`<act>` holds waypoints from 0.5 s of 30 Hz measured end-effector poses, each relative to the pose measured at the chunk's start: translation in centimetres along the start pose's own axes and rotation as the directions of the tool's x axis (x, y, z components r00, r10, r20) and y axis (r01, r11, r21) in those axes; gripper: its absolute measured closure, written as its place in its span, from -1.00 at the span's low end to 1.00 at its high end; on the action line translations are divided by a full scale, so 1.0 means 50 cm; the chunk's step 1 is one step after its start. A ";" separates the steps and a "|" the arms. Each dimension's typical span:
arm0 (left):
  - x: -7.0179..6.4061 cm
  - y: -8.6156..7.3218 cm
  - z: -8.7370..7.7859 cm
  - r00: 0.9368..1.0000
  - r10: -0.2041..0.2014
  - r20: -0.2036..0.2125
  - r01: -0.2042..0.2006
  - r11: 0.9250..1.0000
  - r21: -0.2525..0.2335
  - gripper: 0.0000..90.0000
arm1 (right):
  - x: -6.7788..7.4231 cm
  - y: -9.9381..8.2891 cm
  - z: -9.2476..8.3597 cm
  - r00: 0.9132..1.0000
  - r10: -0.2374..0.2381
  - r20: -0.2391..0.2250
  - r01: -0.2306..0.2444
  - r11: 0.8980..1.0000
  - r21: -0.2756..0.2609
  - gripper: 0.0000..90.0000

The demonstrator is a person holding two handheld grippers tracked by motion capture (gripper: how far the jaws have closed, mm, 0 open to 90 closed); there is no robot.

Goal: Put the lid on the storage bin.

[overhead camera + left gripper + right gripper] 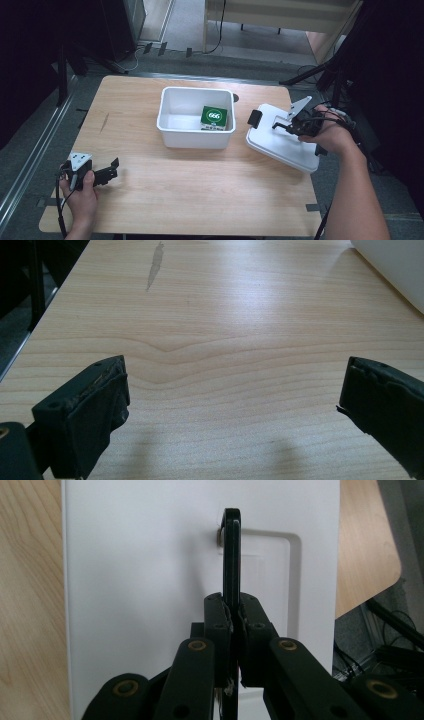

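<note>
Jaws clamped on the lid's handle, lid off the box

Jaws of the right gripper [232, 630] are pinched tight on the thin black handle [231, 555] of the white lid [282, 140], and that lid sits tilted at the right side of the worktop [150, 200], its right edge out past the worktop's edge. Over on the near left, the left gripper [107, 172] rests low with its jaws spread wide and nothing between them, just bare wood grain ahead of it.

The open white box [172, 135] stands in the middle of the worktop, just left of the lid, and inside it, toward the right wall, lies a small green carton [214, 118]. Its top carries a white round badge reading "666"; smaller print on its side is too fine to read.

Now the risks, as I judge them. The grip is on a narrow upright handle only, so the broad lid could swing or twist around it and slip if the hand tilts. With part of the lid hanging beyond the worktop's right edge, a loose hold there would send it to the floor. And carried left at a low height, its near corner could clip the box rim and shove the box
</note>
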State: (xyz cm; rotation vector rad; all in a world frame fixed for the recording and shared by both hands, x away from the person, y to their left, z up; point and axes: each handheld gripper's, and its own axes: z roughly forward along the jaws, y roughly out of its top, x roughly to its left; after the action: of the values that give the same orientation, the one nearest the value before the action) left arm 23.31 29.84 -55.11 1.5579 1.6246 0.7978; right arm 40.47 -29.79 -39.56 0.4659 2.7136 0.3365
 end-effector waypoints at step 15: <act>0.000 0.000 0.000 1.000 -0.004 0.002 0.004 1.000 -0.004 -1.00 | -0.016 0.092 -0.111 0.996 -0.080 0.044 0.083 0.994 -0.067 0.90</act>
State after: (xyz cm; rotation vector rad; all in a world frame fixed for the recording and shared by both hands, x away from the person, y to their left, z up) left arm 23.32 29.86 -55.13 1.5517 1.6231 0.7972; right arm 40.28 -26.80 -32.93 0.3387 2.6626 0.3919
